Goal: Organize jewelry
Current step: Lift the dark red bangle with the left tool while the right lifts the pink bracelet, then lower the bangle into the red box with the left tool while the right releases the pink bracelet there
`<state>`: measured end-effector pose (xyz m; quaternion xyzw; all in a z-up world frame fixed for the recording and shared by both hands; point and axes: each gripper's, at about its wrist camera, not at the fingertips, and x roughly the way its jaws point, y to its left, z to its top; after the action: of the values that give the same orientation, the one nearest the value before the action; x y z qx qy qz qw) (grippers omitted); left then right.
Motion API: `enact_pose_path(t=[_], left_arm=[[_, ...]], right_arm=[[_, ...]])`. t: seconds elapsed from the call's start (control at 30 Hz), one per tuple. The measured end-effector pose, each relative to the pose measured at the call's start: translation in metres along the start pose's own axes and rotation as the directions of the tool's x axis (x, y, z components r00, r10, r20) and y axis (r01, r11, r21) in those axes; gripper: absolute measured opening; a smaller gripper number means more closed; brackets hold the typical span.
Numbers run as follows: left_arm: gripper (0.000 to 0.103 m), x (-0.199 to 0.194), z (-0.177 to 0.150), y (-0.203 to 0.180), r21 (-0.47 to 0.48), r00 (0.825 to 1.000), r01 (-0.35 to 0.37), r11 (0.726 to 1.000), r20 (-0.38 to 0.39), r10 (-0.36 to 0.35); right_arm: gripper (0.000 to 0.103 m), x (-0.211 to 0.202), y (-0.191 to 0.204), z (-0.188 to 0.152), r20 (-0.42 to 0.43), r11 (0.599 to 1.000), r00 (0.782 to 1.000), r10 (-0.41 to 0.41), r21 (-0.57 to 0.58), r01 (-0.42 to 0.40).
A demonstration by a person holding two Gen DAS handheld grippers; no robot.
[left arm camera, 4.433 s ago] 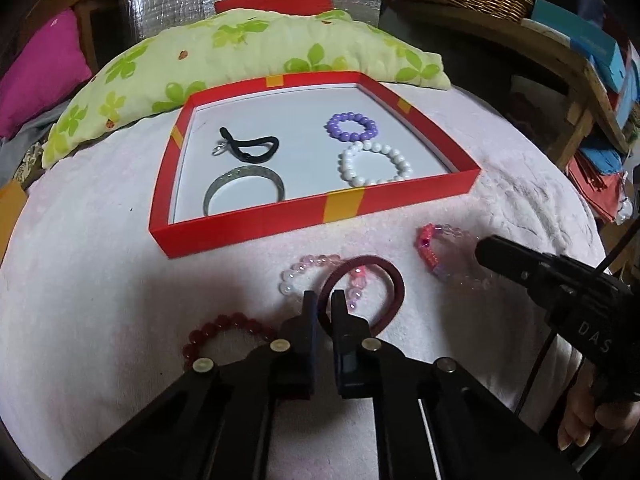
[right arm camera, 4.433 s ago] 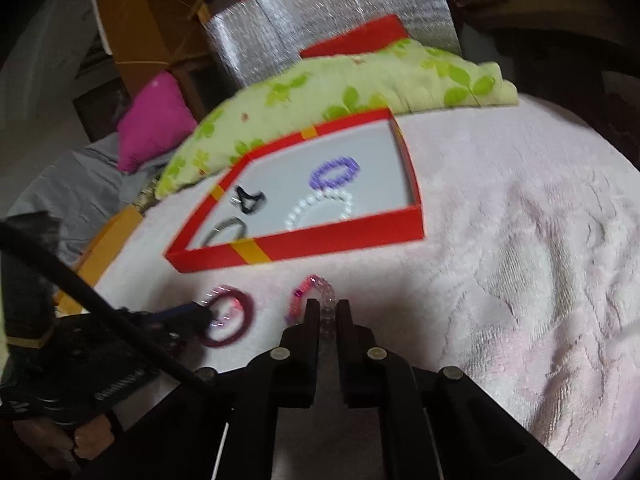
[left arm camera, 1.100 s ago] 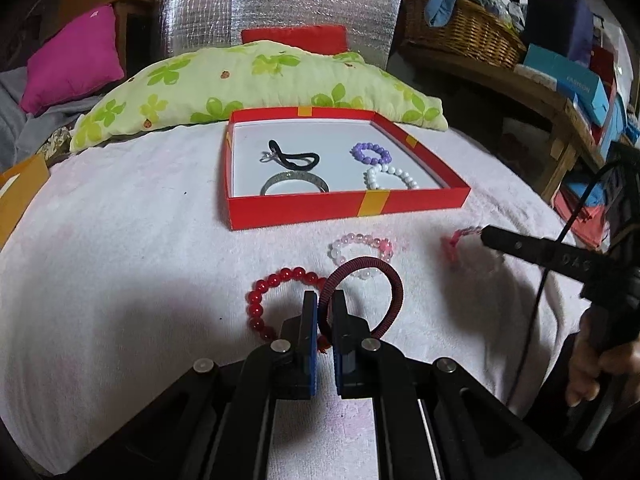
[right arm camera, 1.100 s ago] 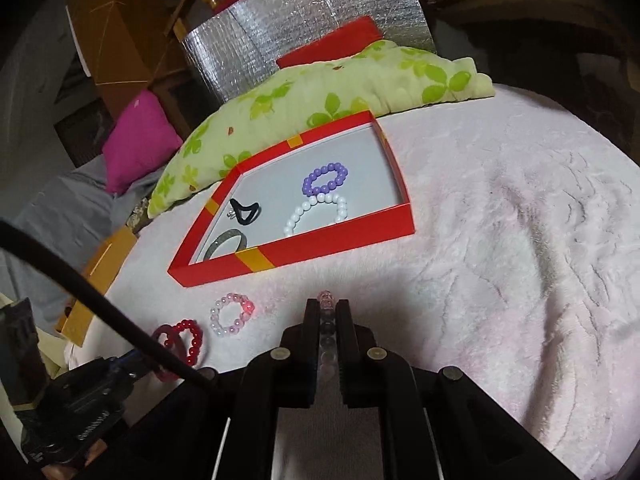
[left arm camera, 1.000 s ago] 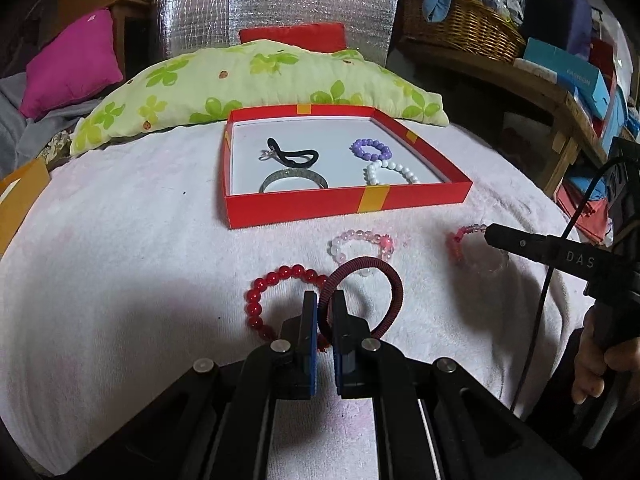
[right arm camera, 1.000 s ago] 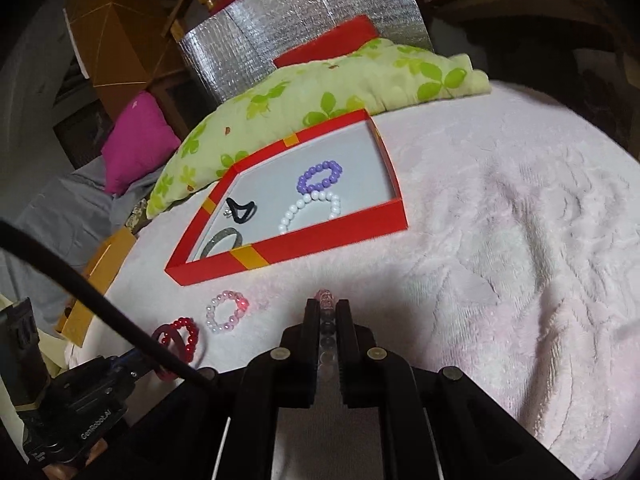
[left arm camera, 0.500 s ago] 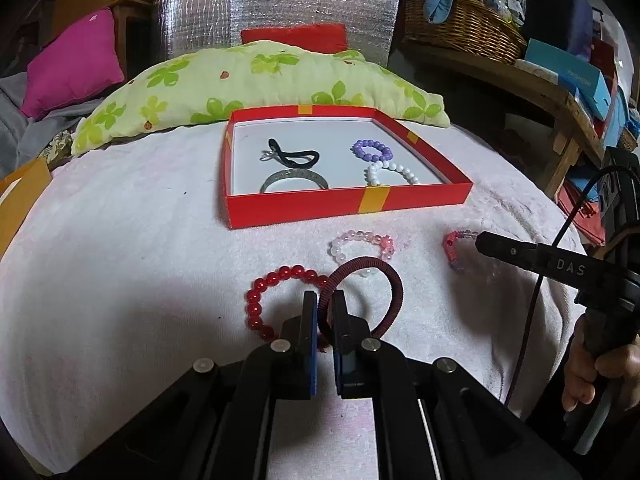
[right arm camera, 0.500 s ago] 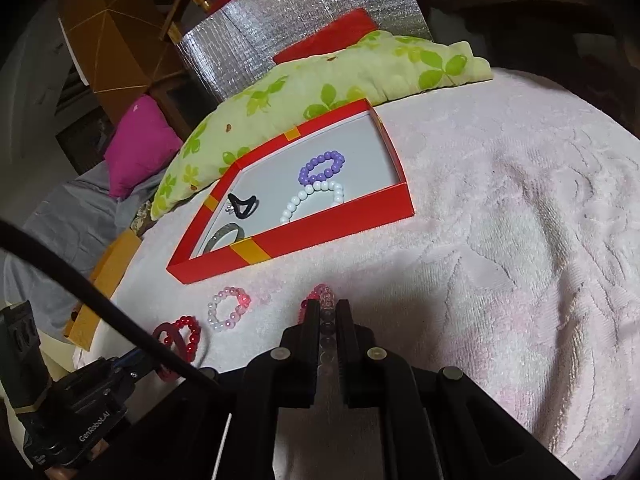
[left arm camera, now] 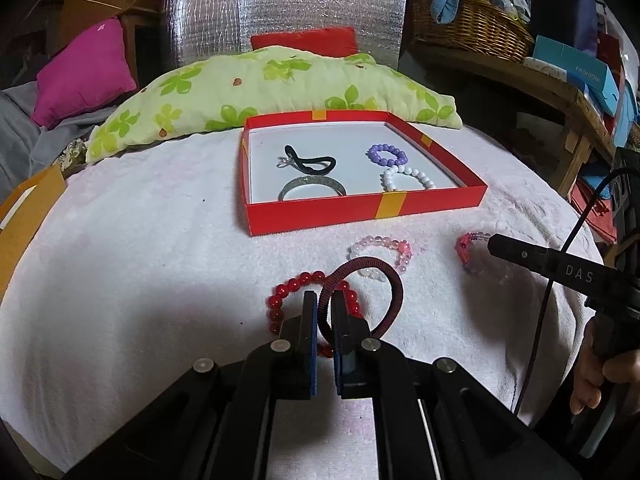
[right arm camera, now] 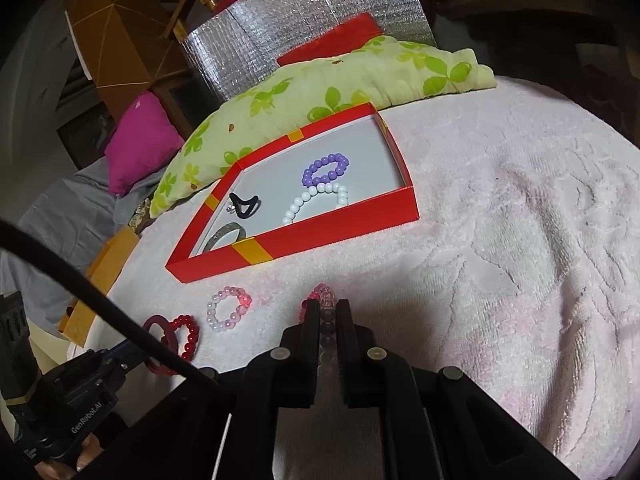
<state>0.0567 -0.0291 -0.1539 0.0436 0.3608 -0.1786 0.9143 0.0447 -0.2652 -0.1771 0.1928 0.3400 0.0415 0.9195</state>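
Note:
My left gripper is shut on a dark maroon hair ring, which stands up from the fingers above a red bead bracelet lying on the pink blanket. A pink-and-white bead bracelet lies just beyond. My right gripper is shut on a pink and clear bead bracelet, with beads showing between its fingers. The open red box farther back holds a black hair tie, a grey bangle, a purple bead bracelet and a white bead bracelet.
A green-flowered pillow lies right behind the box, with a magenta cushion to its left. A yellow box sits at the blanket's left edge. Wooden shelves with a basket stand at the right. A hand grips the right tool.
Since the earliest frames both grippers have drawn back from the red box, each keeping its piece. Over the last second hardly anything has shifted.

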Motion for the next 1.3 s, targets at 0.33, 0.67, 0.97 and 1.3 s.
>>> enact_pose_path(t=[0.33, 0.67, 0.97, 1.3], left_arm=[[0.007, 0.001, 0.001, -0.001, 0.017, 0.999, -0.049, 0.999, 0.001, 0.049], [0.007, -0.005, 0.006, -0.007, 0.054, 0.996, -0.090, 0.994, 0.026, 0.089], [0.007, -0.015, 0.015, -0.011, 0.087, 0.990, -0.127, 0.988, 0.063, 0.122], [0.007, -0.030, 0.031, -0.007, 0.085, 0.983, -0.161, 0.983, 0.101, 0.152]], right_arm=[[0.009, -0.004, 0.004, 0.000, 0.017, 1.000, 1.000, 0.017, -0.016, -0.016], [0.009, -0.012, 0.008, 0.004, 0.039, 0.998, 0.998, 0.056, -0.014, -0.056], [0.009, -0.022, 0.013, 0.008, 0.061, 0.996, 0.994, 0.088, -0.026, -0.087], [0.009, -0.028, 0.022, 0.011, 0.066, 0.993, 0.992, 0.111, -0.057, -0.108]])
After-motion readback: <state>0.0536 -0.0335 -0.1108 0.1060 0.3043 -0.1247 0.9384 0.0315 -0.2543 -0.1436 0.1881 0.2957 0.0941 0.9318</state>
